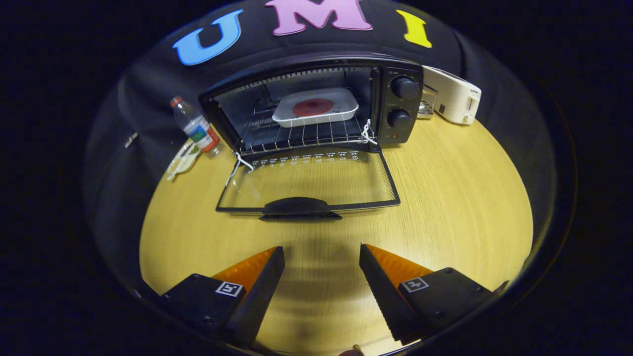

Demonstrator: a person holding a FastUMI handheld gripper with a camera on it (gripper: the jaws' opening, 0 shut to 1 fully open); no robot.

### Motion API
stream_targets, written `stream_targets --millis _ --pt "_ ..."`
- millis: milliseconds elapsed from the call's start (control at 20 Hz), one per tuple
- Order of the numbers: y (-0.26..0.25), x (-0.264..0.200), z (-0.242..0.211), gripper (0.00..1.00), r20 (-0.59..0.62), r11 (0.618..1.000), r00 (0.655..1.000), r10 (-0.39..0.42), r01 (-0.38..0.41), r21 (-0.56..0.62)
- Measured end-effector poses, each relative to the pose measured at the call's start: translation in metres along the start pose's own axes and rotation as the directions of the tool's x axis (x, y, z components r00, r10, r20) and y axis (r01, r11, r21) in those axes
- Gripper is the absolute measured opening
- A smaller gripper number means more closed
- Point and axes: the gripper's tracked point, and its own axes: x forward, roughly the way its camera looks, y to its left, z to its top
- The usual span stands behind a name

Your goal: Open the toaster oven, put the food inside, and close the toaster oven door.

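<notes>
1. Toaster oven (316, 106) stands at the far side of the wooden table (460, 198), its long side running left to right and its open front facing the gripper.
2. Its glass door (306, 180) is folded all the way down and lies flat on the table, with the door handle (296, 206) on the edge nearest the fingers.
3. Inside, a white tray (316, 106) with a round red piece of food (312, 107) sits on the wire rack (301, 133), its long side lying across the oven.
4. The gripper (321, 259) is wide open and holds nothing; its two fingers touch nothing and point toward the door handle, which lies just ahead of them.
5. The gripper hangs above the bare table, level, aimed straight at the oven's front.
6. A water bottle (195, 126) stands left of the oven, with a wrapper (183, 159) beside it; a white toaster (452, 94) sits to the oven's right.
</notes>
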Motion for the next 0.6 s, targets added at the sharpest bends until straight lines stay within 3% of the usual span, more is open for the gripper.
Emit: stream_targets --millis 350,600 --pt "-0.001 0.036 0.007 0.99 0.003 0.996 0.997 -0.082 0.082 -0.036" --pt "0.014 0.055 0.017 1.00 -0.005 0.994 0.996 -0.084 0.084 -0.065"
